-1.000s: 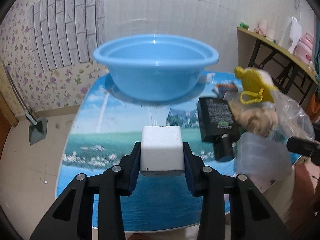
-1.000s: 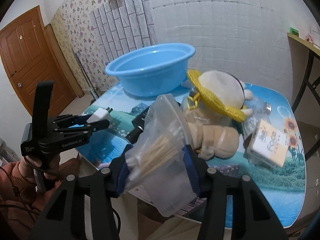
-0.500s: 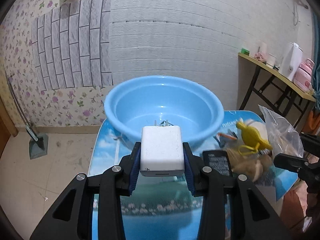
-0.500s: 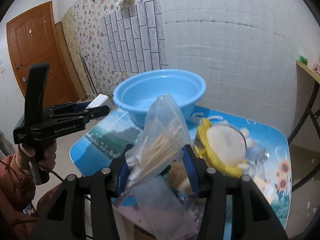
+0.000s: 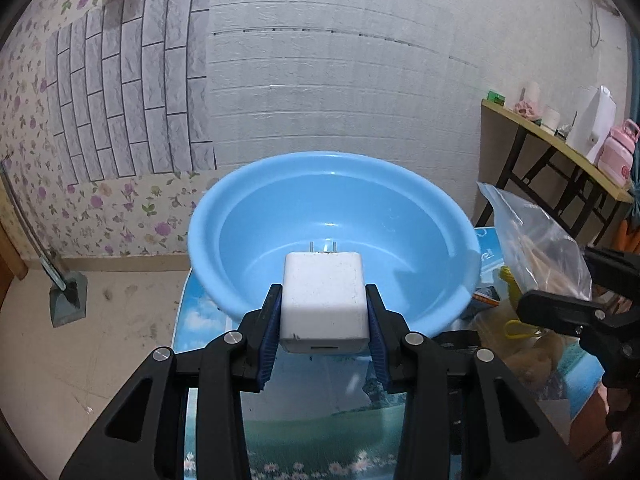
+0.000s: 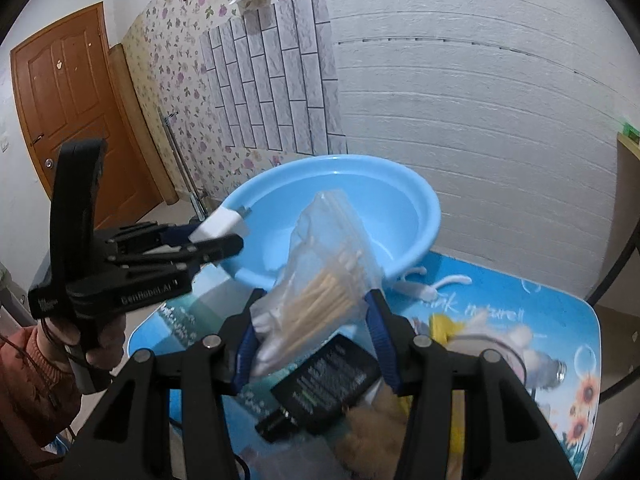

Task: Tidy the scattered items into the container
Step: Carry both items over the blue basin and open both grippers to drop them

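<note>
My left gripper is shut on a white charger plug, held at the near rim of the empty blue basin. The same plug shows in the right wrist view over the basin's left rim. My right gripper is shut on a clear bag of cotton swabs, raised in front of the basin. That bag and the right gripper also appear at the right of the left wrist view.
On the picture-printed table lie a black box, a plush toy with a yellow hat, and a white cable. A side shelf with bottles stands right. A wooden door is at left.
Both grippers rose and moved forward toward the basin with their loads. The plug now sits at the basin's rim and the swab bag has lifted clear of the plush toy.
</note>
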Demonstrator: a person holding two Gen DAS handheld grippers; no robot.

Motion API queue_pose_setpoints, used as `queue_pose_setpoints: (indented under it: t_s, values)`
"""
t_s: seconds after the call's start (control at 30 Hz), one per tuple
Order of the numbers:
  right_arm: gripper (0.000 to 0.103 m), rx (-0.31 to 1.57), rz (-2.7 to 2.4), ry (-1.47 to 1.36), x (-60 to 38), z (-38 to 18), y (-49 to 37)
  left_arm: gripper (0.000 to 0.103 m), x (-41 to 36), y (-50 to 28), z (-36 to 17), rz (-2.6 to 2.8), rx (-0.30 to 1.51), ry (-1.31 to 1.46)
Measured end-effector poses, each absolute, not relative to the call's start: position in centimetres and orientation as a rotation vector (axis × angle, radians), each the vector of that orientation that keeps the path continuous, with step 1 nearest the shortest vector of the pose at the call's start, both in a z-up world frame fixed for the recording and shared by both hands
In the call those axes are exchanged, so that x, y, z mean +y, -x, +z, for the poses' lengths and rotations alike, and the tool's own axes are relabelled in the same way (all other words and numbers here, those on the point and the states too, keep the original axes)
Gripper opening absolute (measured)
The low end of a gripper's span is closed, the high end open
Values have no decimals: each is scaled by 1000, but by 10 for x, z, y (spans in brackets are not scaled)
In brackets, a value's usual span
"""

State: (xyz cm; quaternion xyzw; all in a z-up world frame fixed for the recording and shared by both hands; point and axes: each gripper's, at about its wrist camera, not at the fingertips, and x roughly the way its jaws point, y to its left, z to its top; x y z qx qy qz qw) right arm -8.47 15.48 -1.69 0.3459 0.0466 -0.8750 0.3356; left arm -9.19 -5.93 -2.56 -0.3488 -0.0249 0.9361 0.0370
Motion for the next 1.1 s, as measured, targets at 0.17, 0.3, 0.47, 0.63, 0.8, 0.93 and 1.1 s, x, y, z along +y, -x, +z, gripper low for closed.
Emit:
queue_pose_setpoints:
  t_s: [0.17, 0.3, 0.47, 0.63, 0.8, 0.93, 1.1]
  values:
    - [49, 118, -2272, -915, 146, -22, 100, 38, -58, 103, -32, 2843, -69, 1084]
    - [49, 133, -2307, -921, 139, -26, 110, 38, -56, 108, -36, 2834, -59, 1080]
    - [49, 121, -2292, -956, 133, -35, 117, 38, -56, 105, -36, 2822, -86, 1050]
    - [52, 122, -2297, -945, 130, -32, 121, 38, -53, 104, -34, 2826, -74, 1045]
    - [56, 99, -2298, -952, 126, -31, 125, 38, -55, 98, -33, 2838, -91, 1054]
    - [63, 138, -2303, -955, 122, -32, 119, 43, -53, 90, -29, 2842, -73, 1049]
    - [67, 211, -2325, -913, 121, -27, 105, 47, -47, 80, -25, 2849, -54, 1041]
